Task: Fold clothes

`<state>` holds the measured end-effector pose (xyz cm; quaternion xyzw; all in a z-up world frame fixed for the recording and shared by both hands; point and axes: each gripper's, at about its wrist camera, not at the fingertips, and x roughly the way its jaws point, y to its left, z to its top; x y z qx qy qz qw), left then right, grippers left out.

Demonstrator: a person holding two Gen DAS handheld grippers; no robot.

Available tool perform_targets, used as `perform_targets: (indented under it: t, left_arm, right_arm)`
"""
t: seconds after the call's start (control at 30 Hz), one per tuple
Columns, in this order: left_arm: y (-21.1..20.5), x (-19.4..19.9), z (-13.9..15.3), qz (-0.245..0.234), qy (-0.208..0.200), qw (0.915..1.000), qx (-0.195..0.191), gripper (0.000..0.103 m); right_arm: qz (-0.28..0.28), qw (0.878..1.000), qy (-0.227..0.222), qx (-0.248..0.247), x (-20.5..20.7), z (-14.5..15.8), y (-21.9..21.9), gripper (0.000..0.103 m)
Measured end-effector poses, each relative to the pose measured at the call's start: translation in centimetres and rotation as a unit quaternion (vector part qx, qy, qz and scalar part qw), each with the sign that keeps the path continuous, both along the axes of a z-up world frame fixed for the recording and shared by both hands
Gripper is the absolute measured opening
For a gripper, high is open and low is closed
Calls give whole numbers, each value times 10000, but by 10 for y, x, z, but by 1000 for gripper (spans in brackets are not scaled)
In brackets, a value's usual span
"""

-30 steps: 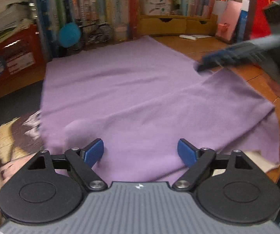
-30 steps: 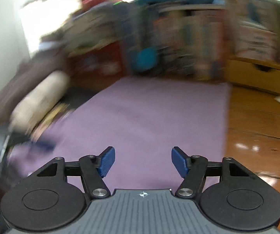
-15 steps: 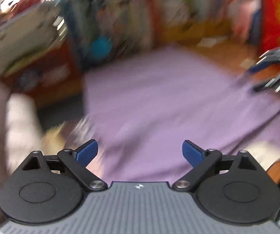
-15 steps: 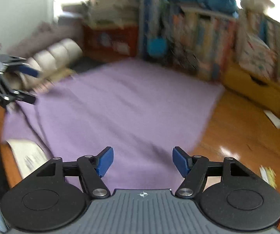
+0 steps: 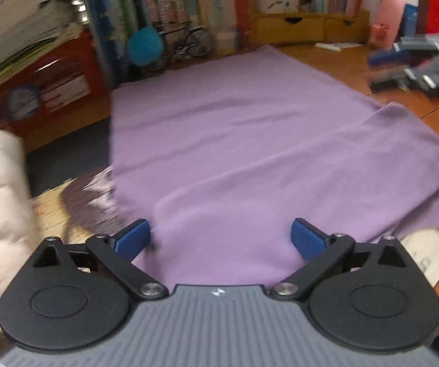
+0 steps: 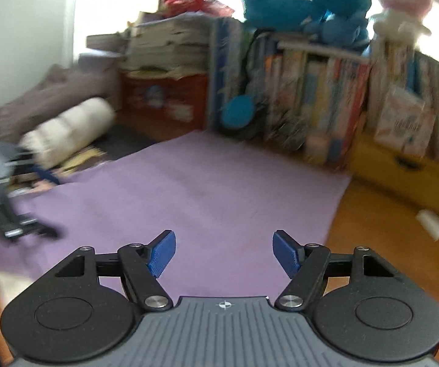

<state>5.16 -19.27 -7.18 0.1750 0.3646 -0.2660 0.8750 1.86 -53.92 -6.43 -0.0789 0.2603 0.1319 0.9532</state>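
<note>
Purple, soft, matte cloth (image 5: 250, 140) lies spread flat on the glossy wooden counter (image 5: 408, 107), its near part folded over in a long diagonal flap. Left gripper (image 5: 221, 240) hovers over the cloth's near edge; its jaws have just been opening and stand wide, nothing between them. Right gripper (image 6: 224, 252) hangs above the cloth, jaws apart and empty.

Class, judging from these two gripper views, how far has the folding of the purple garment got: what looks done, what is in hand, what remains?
Done: one flap of the purple garment already lies folded across itself on the wooden table. In hand: nothing; the left gripper, whose jaws have just been opening, and the right gripper both stand open above the cloth, gripping nothing. Left: the remaining folds.
</note>
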Motion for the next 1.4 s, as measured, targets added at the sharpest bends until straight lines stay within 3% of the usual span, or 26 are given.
perform_targets:
  t: [0.07, 0.1, 0.13, 0.17, 0.3, 0.37, 0.57, 0.63, 0.7, 0.8, 0.93, 1.07, 1.2, 1.23, 1.3, 1.4]
  left_arm:
    - [3, -2, 8, 227, -140, 9995, 149, 99]
    - [5, -2, 13, 341, -218, 9989, 221, 98]
    - [3, -5, 20, 285, -298, 9991, 82, 98]
    - [0, -7, 28, 173, -379, 9991, -126, 99]
    - [-30, -14, 44, -472, -488, 9930, -963, 100]
    - [-48, -14, 35, -634, -316, 9913, -1109, 100]
    - [-58, -3, -4, -558, 381, 9920, -1064, 100]
    - [-51, -4, -10, -556, 330, 9927, -1020, 100]
    - [-49, -10, -10, -628, 210, 9941, -859, 100]
    - [-46, -15, -9, -697, 132, 9943, -794, 100]
    - [-43, -17, -5, -711, 123, 9942, -795, 100]
    - [-49, -15, -4, -704, 103, 9942, -802, 101]
    - [-50, -16, -5, -700, 86, 9941, -822, 102]
    - [-51, -15, -5, -695, 85, 9942, -822, 102]
    - [-51, -14, -5, -688, 83, 9942, -821, 102]
    - [-50, -14, -4, -690, 83, 9941, -829, 102]
  right_arm:
    - [-59, 10000, 32, 6, 27, -1, 2, 64]
    - [-70, 9999, 103, 12, 42, -3, 2, 56]
    - [-64, 9997, 235, -10, 58, -8, 1, 42]
    - [-58, 9992, 395, -36, 73, -14, 2, 38]
    - [-171, 9962, 848, 91, 114, -40, 2, 34]
    - [-351, 9947, 922, 289, 123, -47, -3, 34]
    - [-356, 9953, 879, 200, 128, -55, -3, 34]
    - [-331, 9958, 831, 203, 125, -56, -2, 29]
    - [-366, 9959, 808, 196, 123, -55, -2, 10]
    - [-496, 9952, 817, 194, 121, -54, -1, 4]
    - [-1059, 9929, 533, 99, 118, -44, -9, 2]
    - [-1923, 9744, 53, -1162, 119, -40, -16, 2]
    - [-1117, 9933, 266, -133, 109, -35, -16, 10]
    - [-868, 9957, 310, -37, 108, -37, -10, 17]
    - [-609, 9971, 335, -300, 110, -44, 7, 29]
    - [-678, 9952, 597, -377, 118, -54, 13, 30]
